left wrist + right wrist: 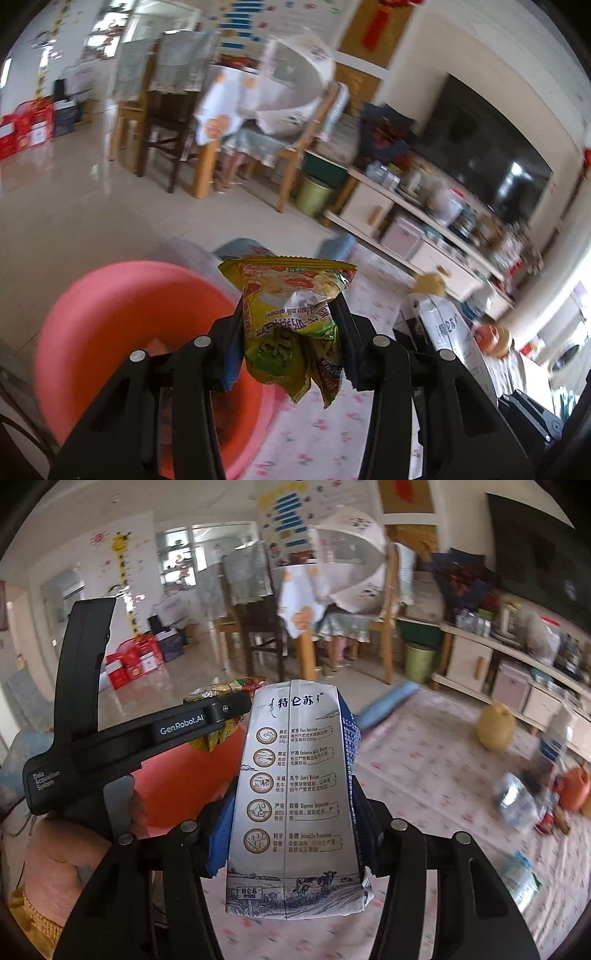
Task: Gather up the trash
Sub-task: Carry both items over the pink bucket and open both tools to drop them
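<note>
— What's biggest in front of you?
— The pink basin (122, 332), low and left of my left gripper (291, 317); nearer, my right gripper (295, 794) pinches the milk carton (295, 794) upright.
— And the left?
— Clamped on a crumpled yellow snack wrapper (288, 314) — held beside the basin's rim.

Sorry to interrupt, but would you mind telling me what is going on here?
A person is collecting trash with two handheld tools. The left tool grips a crumpled yellow-green snack wrapper, and the right tool clamps a flattened white-and-blue milk carton. Both are held near a round pink plastic basin.
</note>
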Tool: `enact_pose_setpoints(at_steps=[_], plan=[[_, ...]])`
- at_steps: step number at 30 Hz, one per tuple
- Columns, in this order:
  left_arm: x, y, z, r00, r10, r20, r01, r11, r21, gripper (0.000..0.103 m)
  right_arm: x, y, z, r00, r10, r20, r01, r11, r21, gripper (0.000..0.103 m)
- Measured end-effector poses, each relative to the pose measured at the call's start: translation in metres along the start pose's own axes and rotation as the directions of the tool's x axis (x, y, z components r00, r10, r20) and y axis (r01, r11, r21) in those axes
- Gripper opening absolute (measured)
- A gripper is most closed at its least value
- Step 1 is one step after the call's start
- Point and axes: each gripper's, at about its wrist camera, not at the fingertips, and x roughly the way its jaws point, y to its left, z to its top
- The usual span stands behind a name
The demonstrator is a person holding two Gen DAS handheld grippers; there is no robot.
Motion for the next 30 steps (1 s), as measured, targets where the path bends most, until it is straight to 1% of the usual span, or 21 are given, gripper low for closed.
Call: enact_pose_setpoints(at_steps=[2, 8, 12, 15, 16, 17, 18, 19, 20, 22, 26, 30], plan=[[-0.005, 0.022, 0.006, 0.999, 0.032, 0.013, -0.031, 0.999, -0.042, 0.045, 0.011, 0.018, 0.008, 1.000, 0.026, -0.002, -0.026, 0.999, -0.020, 0.056], [-0.016, 0.064, 0.014, 0.994, 0.105, 0.034, -0.101, 0.989, -0.111, 0.045, 0.040, 0.058, 0.020, 0.997, 0.075, -0.022, -0.077, 0.995, -0.061, 0.056], [-0.018, 0.089, 0.018, 0.991, 0.127, 0.034, -0.120, 0.979, -0.164, 0.045, 0.060, 0.078, 0.024, 0.995, 0.088, -0.040, -0.091, 0.992, -0.083, 0.056], [-0.014, 0.100, 0.019, 0.991, 0.129, 0.018, -0.124, 0.975, -0.184, 0.045, 0.076, 0.089, 0.025, 0.996, 0.068, -0.054, -0.074, 0.991, -0.109, 0.056], [-0.013, 0.101, 0.018, 0.991, 0.131, 0.014, -0.126, 0.974, -0.187, 0.047, 0.083, 0.091, 0.024, 0.996, 0.054, -0.064, -0.062, 0.991, -0.117, 0.057], [-0.012, 0.103, 0.018, 0.991, 0.134, 0.010, -0.130, 0.973, -0.190, 0.056, 0.088, 0.091, 0.022, 0.997, 0.041, -0.072, -0.049, 0.992, -0.117, 0.067], [-0.011, 0.103, 0.018, 0.990, 0.138, 0.011, -0.134, 0.972, -0.191, 0.062, 0.092, 0.091, 0.020, 0.997, 0.028, -0.069, -0.035, 0.993, -0.108, 0.079], [-0.011, 0.103, 0.018, 0.989, 0.149, 0.017, -0.144, 0.972, -0.184, 0.070, 0.092, 0.089, 0.018, 0.998, 0.023, -0.062, -0.029, 0.995, -0.097, 0.083], [-0.011, 0.101, 0.018, 0.987, 0.162, 0.023, -0.155, 0.972, -0.175, 0.076, 0.091, 0.086, 0.016, 0.998, 0.017, -0.058, -0.022, 0.996, -0.085, 0.088], [-0.012, 0.099, 0.017, 0.984, 0.175, 0.036, -0.168, 0.973, -0.156, 0.082, 0.085, 0.078, 0.010, 0.999, -0.001, -0.051, -0.002, 0.998, -0.058, 0.090], [-0.015, 0.090, 0.017, 0.977, 0.197, 0.085, -0.187, 0.976, -0.113, 0.087, 0.068, 0.059, 0.002, 0.999, -0.045, -0.030, 0.044, 0.999, -0.020, 0.094], [-0.020, 0.081, 0.015, 0.971, 0.188, 0.149, -0.179, 0.981, -0.072, 0.088, 0.048, 0.043, -0.008, 0.996, -0.084, -0.016, 0.084, 0.996, 0.001, 0.094]])
